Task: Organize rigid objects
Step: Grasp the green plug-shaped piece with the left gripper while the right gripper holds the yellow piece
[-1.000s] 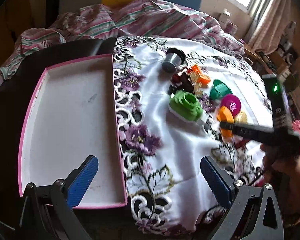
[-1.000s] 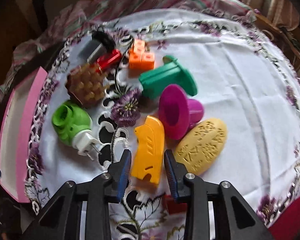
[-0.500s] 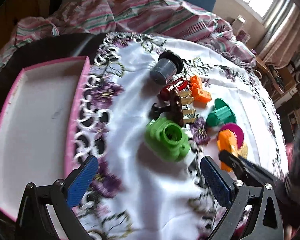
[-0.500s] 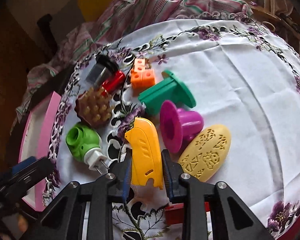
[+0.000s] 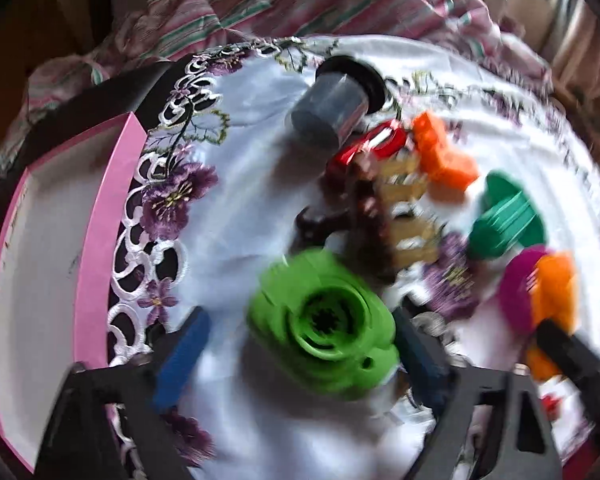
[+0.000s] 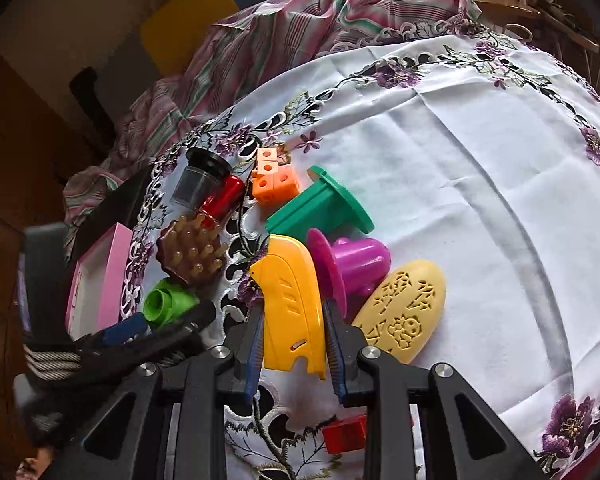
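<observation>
- Currently, right gripper (image 6: 294, 334): jaws clamped on the yellow-orange plastic piece (image 6: 290, 300), raised off the white embroidered tablecloth (image 6: 460, 168).
- Left gripper (image 5: 300, 356): jaws spread wide, flanking the green plastic part (image 5: 324, 320), low over cloth.
- Pink tray (image 5: 100, 240): at far left.

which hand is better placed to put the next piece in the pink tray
Right. The right gripper is already shut on the yellow piece. The left gripper is nearer the pink tray but open, only straddling the green piece, not yet gripping it.
</observation>
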A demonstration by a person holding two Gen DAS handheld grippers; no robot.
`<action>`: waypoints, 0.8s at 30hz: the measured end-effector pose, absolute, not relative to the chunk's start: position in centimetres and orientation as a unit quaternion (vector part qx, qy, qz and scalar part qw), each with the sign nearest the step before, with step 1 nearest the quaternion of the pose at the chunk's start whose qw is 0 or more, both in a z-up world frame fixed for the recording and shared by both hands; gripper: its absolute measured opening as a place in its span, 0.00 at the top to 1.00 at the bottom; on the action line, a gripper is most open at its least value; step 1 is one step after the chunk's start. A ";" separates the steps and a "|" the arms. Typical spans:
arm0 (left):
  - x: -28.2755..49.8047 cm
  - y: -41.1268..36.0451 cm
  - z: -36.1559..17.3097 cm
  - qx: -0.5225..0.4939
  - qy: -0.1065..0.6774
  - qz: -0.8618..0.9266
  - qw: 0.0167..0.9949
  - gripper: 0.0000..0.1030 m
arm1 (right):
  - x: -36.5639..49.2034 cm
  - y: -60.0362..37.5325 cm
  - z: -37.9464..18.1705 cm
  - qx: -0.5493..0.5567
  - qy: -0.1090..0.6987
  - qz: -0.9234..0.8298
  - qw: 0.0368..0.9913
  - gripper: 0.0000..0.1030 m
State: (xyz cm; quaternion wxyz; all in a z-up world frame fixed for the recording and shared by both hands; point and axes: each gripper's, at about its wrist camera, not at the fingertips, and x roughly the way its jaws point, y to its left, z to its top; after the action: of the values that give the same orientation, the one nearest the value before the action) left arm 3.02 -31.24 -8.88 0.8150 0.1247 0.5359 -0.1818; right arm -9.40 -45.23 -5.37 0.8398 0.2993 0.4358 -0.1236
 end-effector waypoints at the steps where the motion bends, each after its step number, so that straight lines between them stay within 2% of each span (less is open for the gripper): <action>1: 2.9 -31.0 -9.1 0.138 0.527 -0.181 0.819 0.29 | -9.4 -45.2 -5.3 0.298 0.435 -0.122 0.841 0.74; 2: 2.7 -30.7 -8.8 0.142 0.514 -0.186 0.825 0.40 | -9.4 -45.1 -5.3 0.298 0.435 -0.120 0.841 0.74; 8: 2.1 -29.0 -8.7 0.144 0.489 -0.227 0.830 0.48 | -9.1 -44.6 -5.4 0.293 0.440 -0.107 0.842 0.74; 18: 1.3 -26.4 -7.5 0.106 0.473 -0.246 0.839 0.48 | -8.9 -44.1 -5.7 0.322 0.434 -0.063 0.839 0.74; 24: 0.6 -25.2 -6.5 0.102 0.463 -0.266 0.840 0.48 | -8.4 -43.1 -5.7 0.295 0.444 -0.064 0.844 0.74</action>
State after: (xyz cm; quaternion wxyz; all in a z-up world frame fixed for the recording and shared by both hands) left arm 0.56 -25.25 -6.47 0.8395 0.1016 0.4626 -0.2662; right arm -8.44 -43.09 -5.66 0.8436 0.2954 0.4438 -0.0644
